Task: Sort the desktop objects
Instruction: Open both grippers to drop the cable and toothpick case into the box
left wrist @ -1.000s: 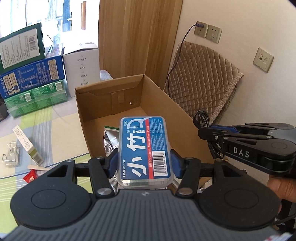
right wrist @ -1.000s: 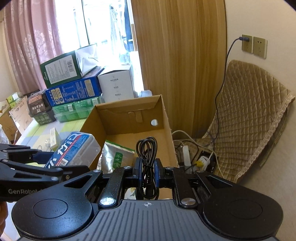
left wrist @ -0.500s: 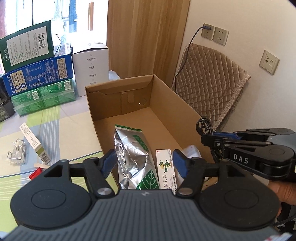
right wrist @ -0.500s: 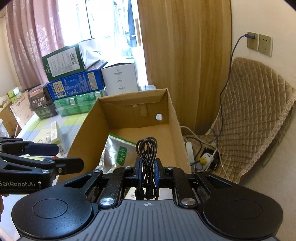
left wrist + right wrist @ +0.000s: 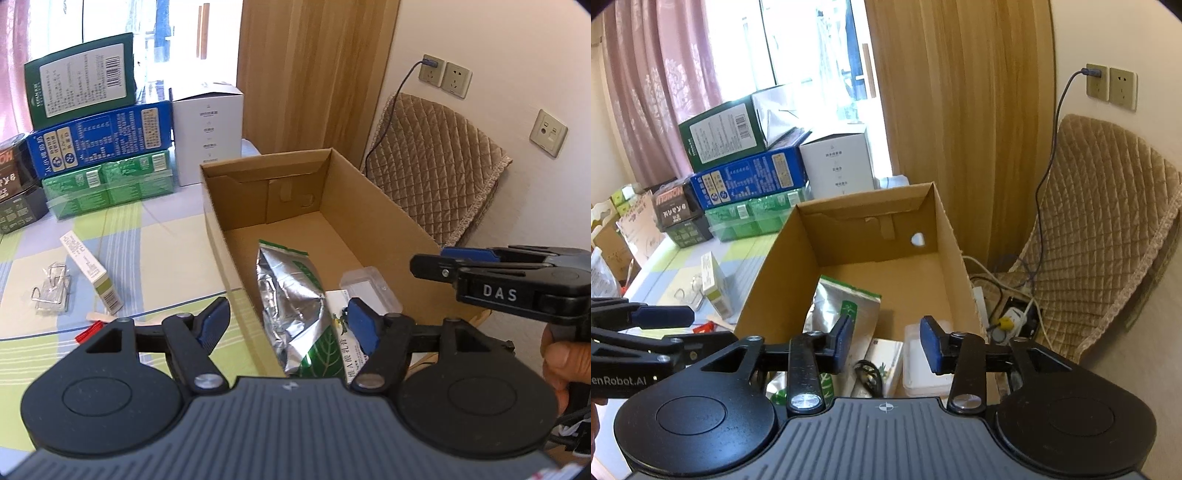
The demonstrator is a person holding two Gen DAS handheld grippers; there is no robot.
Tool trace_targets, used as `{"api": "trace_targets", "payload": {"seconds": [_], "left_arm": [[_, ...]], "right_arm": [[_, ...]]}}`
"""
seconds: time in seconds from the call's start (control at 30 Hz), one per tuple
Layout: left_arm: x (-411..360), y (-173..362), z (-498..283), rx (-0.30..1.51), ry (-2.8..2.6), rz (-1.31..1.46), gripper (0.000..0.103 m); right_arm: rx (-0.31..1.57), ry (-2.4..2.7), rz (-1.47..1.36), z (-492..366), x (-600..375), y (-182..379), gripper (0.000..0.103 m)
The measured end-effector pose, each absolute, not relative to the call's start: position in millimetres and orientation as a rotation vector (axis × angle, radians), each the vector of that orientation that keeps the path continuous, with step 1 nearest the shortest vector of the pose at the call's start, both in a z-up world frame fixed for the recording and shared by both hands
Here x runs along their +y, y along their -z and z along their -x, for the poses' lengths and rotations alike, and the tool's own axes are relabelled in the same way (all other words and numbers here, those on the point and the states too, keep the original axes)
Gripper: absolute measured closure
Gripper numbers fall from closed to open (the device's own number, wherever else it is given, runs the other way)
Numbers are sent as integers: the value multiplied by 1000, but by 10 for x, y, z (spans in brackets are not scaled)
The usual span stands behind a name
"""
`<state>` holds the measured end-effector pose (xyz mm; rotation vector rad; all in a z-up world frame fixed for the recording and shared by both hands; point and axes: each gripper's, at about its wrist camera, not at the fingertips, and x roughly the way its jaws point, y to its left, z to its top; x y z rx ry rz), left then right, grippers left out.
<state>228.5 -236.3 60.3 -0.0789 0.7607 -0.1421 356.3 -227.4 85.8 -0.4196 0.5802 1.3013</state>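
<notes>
1. The foil pouch [image 5: 291, 306] loses its lower end behind the left gripper's body in the left wrist view.
2. The white ointment box [image 5: 341, 341] shows only a strip there; a blue finger pad [image 5: 364, 325] covers part of its print.
3. The black cable [image 5: 868, 374] is mostly hidden below the right gripper's body in the right wrist view.
4. The person's hand [image 5: 563, 363] is cut off by the picture's right edge.
5. The small red item [image 5: 88, 331] on the table is too small to identify.

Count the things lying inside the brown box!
4: a crinkled silver foil pouch, a white ointment carton, a coiled black cable on it, a clear plastic case. More may hide below.
</notes>
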Motion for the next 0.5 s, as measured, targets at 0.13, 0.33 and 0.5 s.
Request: {"api": "trace_targets", "payload": {"seconds": [0.13,0.33,0.5], "left_arm": [[-2323,-611,-2217,759,139,79,36],[-2258,-646,-2087,754,124,78,31],[-2163,-688,-1949,748,108,72,27]], "right_arm": [[578,-1310,433,-3488,-2316,-876,57],[548,-1322,454,-3311,-2386,-946,40],[529,-1328,459,-3182,-2436,-1002,26]]}}
